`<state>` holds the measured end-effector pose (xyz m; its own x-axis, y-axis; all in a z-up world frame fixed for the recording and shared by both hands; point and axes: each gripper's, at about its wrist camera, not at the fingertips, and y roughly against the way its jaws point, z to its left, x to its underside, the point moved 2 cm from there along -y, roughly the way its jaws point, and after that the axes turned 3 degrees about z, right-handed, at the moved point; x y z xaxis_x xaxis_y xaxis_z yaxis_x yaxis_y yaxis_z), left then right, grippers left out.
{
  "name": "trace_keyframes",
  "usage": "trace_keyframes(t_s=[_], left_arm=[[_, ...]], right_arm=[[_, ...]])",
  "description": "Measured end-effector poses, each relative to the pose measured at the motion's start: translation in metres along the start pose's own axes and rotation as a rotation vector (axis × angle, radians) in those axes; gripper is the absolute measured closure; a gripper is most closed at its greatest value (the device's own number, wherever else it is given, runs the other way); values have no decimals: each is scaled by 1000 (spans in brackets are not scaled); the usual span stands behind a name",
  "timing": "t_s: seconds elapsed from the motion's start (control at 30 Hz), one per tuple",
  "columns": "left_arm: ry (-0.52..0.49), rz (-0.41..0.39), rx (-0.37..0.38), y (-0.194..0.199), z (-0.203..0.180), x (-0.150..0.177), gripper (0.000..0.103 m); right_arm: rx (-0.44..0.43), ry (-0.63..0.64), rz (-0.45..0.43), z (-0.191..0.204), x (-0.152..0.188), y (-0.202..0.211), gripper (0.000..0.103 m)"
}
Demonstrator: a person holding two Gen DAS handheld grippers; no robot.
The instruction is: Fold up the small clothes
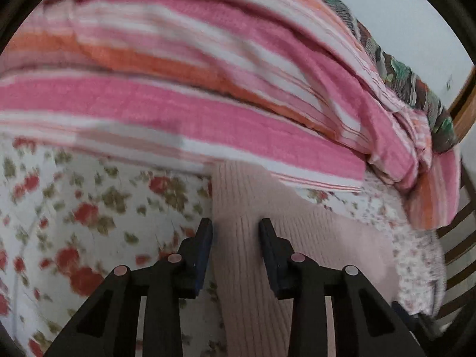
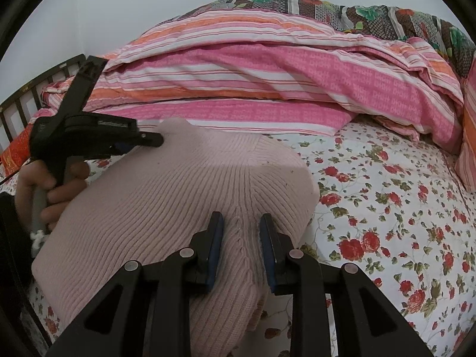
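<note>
A pale pink ribbed sweater (image 2: 166,196) lies on the bed, spread over the flowered sheet (image 2: 401,196), and both hand-held grippers are at it. The right hand-held gripper (image 2: 241,238) sits at the sweater's near edge with a raised ridge of the knit between its two blue-padded fingers (image 2: 215,247); the jaws are narrowly apart and pinch that fold, the fabric bunching up under them. To the left of it and further away, the left hand-held gripper (image 2: 154,141) comes in sideways, held by a hand (image 2: 44,190) at the sweater's left side, its tips touching a lifted corner of the knit. In the left wrist view, which is blurred, that hand-held gripper (image 1: 235,232) has a narrow strip of the sweater (image 1: 247,238) running between its fingers (image 1: 203,253); the jaws stand partly apart, and whether the pads actually press on the knit I cannot tell. Just beyond the sweater, ahead of both hand-held grippers, a pink, orange and white striped quilt (image 2: 267,89) is heaped across the bed, with a dark patterned blanket (image 2: 372,15) behind it against the pale wall. A dark wooden bed rail (image 2: 26,95) shows far left of the right hand-held gripper.
</note>
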<state>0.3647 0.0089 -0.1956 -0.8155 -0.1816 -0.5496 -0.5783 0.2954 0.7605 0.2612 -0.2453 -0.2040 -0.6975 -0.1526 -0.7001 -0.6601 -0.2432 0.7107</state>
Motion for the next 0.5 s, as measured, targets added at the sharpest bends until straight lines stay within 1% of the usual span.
trace_keyframes(t_s=[0.1, 0.17, 0.23, 0.27, 0.3, 0.37, 0.43, 0.47, 0.5], left_arm=[[-51, -41, -81, 14, -9, 6, 69], [-84, -51, -98, 26, -15, 15, 70], [-116, -62, -88, 41, -17, 27, 70], [-135, -65, -81, 47, -19, 33, 70], [-164, -69, -70, 57, -21, 46, 70], [-205, -85, -60, 72, -24, 65, 70], [-234, -94, -50, 82, -26, 80, 70], [-231, -101, -47, 86, -25, 87, 69], [-208, -103, -21, 90, -21, 96, 69]], right_arm=[[-13, -7, 0, -1, -1, 0, 77], [-39, -25, -4, -4, -2, 3, 76], [-70, -52, -14, -9, -4, 6, 76], [-83, -71, -34, -12, -6, 9, 75], [-83, -80, -43, -14, -7, 11, 74], [-78, -94, -51, -15, -10, 11, 70], [-65, -92, -45, -15, -11, 8, 70], [-53, -86, -43, -13, -11, 7, 70], [-36, -74, -34, -11, -10, 4, 70]])
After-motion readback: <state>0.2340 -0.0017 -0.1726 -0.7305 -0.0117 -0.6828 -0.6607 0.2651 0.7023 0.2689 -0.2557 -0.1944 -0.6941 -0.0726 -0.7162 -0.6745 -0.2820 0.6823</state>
